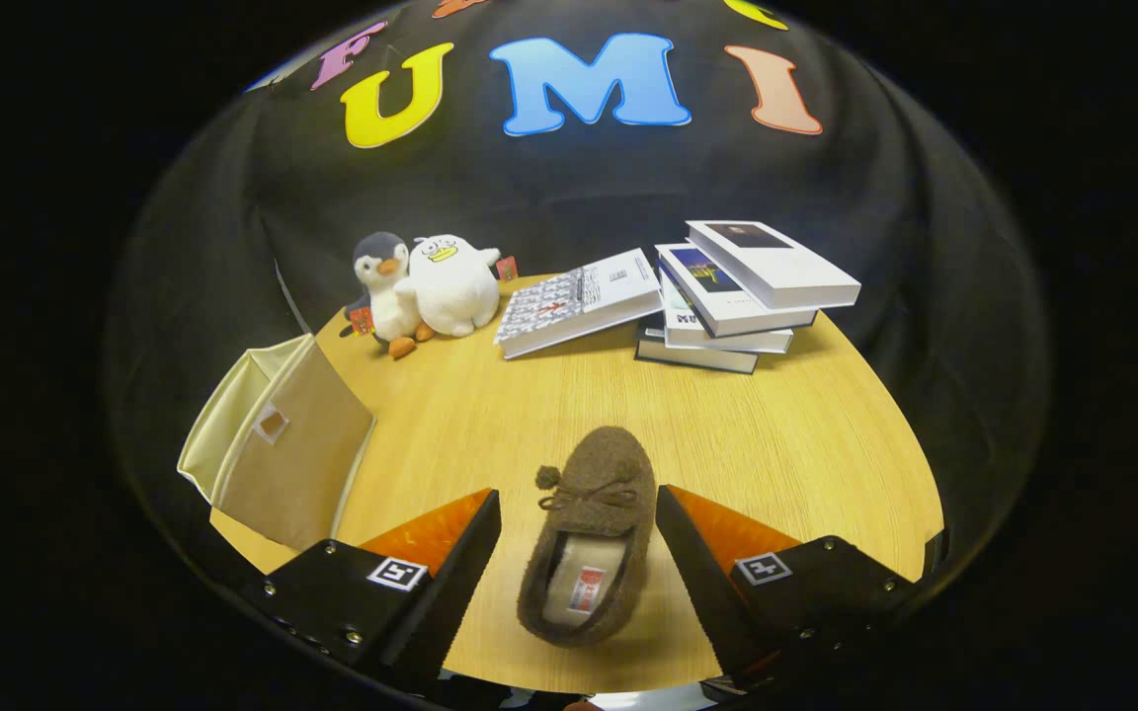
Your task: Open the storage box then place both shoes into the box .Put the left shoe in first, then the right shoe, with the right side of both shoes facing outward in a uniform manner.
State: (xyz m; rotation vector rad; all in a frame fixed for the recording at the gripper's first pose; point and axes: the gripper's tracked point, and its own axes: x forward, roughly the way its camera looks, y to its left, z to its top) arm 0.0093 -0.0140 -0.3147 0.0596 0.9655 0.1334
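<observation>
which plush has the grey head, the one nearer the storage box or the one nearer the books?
The penguin, on the storage box side. The plush nearer the books is all white. Gripper is open around the brown slipper.

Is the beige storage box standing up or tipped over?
Tipped over: the storage box lies on its side, its opening facing sideways, away from the open claw.

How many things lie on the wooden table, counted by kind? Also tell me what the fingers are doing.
Slipper: 1, brown, between the open fingers, which do not touch it.
Storage box: 1, beige fabric.
Plush toys: 2, a penguin and a white duck.
Books: 5, one leaning, four stacked.
Total: 9.
</observation>
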